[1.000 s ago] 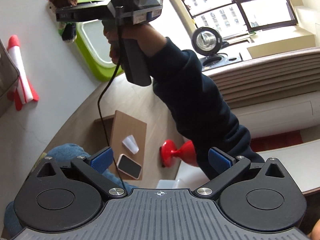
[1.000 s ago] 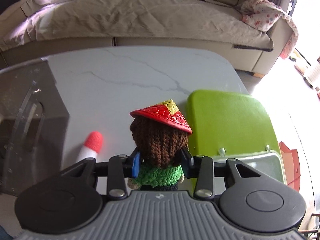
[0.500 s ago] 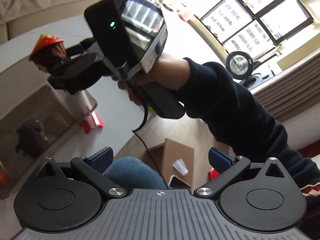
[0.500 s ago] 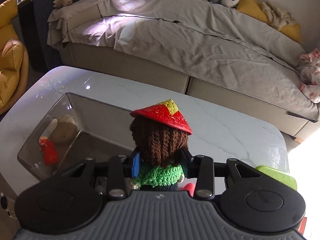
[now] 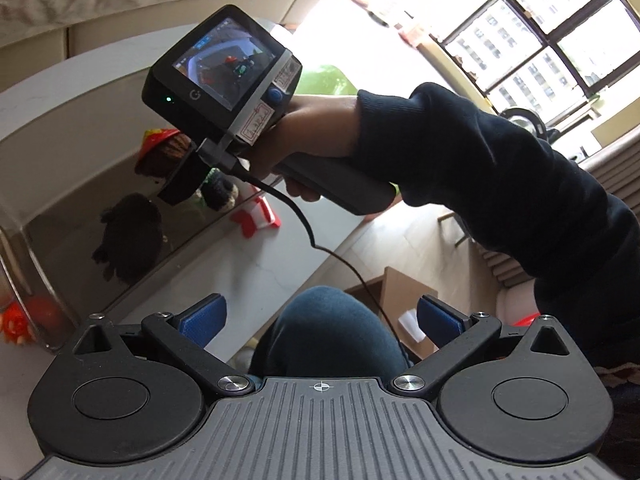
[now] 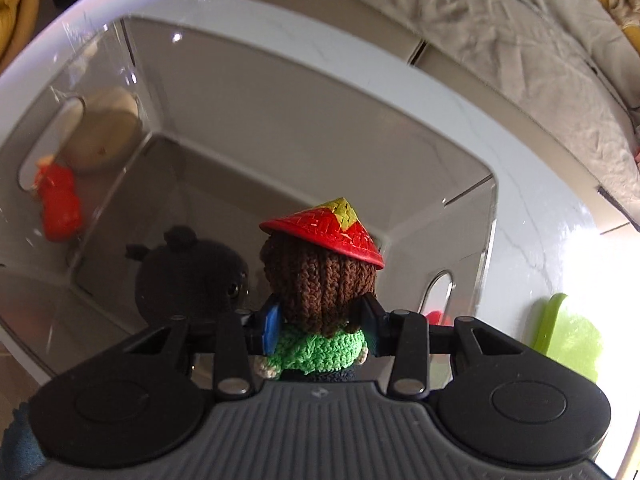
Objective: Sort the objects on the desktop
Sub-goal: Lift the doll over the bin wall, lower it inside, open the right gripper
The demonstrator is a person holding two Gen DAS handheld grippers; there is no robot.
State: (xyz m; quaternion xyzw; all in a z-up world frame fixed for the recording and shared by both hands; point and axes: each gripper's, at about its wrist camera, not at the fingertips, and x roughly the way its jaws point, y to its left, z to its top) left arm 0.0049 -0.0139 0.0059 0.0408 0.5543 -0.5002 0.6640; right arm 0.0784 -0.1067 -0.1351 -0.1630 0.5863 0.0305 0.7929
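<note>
The crocheted doll [image 6: 320,280] is clamped by the right gripper [image 6: 320,328] above the clear bin [image 6: 460,184]. The left gripper [image 5: 320,320] is held wide open, empty. A "G" mark is seen on the handset [image 5: 224,76].

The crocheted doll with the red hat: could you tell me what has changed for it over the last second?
The right gripper has carried the crocheted doll from beside the green tray across the table to above the open clear bin, where a black plush lies. The grip on the doll stayed shut, and the left gripper stayed open and empty.
</note>
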